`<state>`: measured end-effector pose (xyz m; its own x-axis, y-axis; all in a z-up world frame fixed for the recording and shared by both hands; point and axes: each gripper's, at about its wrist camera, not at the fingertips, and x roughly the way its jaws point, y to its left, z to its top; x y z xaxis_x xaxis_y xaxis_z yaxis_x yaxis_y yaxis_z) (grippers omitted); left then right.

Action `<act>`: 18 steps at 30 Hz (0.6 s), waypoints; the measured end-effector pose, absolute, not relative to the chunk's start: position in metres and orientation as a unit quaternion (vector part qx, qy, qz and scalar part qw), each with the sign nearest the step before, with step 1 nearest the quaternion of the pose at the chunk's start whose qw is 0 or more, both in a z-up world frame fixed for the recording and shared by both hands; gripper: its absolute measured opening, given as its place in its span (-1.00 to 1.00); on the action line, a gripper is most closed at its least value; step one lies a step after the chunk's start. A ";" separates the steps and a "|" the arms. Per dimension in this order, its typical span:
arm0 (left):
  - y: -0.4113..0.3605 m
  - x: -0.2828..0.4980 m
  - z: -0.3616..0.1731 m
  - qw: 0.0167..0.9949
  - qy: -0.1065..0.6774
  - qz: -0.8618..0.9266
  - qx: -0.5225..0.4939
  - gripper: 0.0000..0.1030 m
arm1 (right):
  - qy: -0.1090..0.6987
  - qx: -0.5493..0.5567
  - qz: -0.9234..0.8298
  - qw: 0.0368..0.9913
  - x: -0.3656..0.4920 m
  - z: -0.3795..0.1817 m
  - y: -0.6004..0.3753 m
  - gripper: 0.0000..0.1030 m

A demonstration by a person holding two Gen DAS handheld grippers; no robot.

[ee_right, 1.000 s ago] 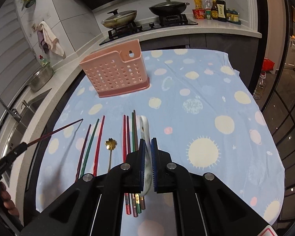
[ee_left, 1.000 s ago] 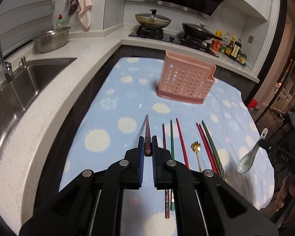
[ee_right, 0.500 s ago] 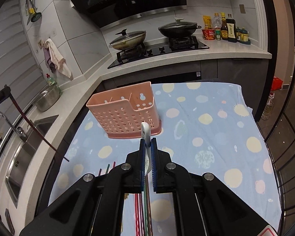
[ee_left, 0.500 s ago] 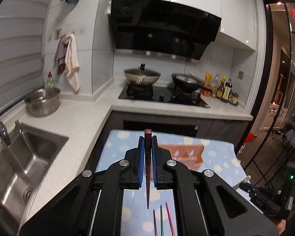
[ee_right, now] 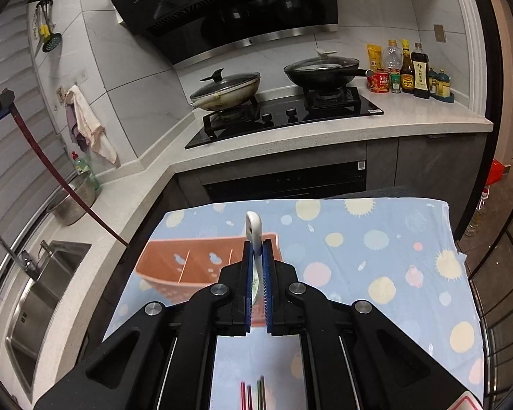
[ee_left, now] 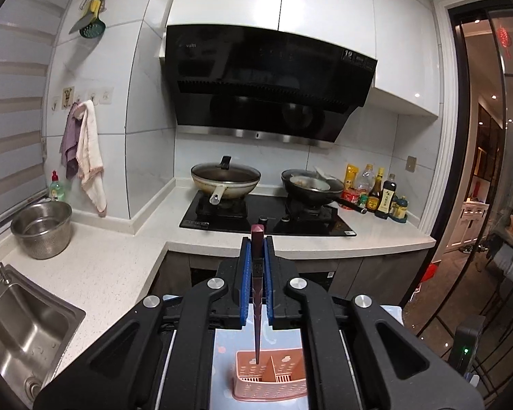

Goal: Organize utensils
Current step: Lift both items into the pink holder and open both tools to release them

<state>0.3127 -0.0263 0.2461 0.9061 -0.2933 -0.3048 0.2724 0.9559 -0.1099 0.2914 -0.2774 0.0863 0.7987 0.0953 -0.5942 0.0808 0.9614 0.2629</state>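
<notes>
Both grippers have lifted since a second ago: left gripper (ee_left: 257,256) jaws clamp a chopstick (ee_left: 257,294) above the pink basket (ee_left: 270,381), right gripper (ee_right: 256,259) jaws clamp a white spoon (ee_right: 254,230) over it.

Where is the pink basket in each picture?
Left wrist: the pink basket sits at the bottom middle, under the chopstick.
Right wrist: it is left of middle, partly behind the right gripper.
Shared landmark: the stove.
</notes>
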 end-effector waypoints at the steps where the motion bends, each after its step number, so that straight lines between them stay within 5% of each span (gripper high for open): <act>1: -0.028 0.320 0.240 0.975 0.168 -0.145 -0.034 -0.87 | 0.321 0.141 0.004 0.937 0.299 0.083 -0.278 -0.89; 16: -0.016 0.371 0.139 0.954 0.267 -0.126 -0.056 -0.86 | 0.366 0.136 -0.002 0.921 0.345 0.033 -0.273 -0.79; 18: -0.014 0.370 0.133 0.953 0.271 -0.120 -0.060 -0.55 | 0.361 0.131 -0.008 0.923 0.342 0.036 -0.272 -0.55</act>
<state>0.3701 -0.0143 0.1331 0.8238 -0.2618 -0.5028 0.1970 0.9639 -0.1791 0.3424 -0.2718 0.0358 0.7387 0.0799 -0.6692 0.1088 0.9658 0.2353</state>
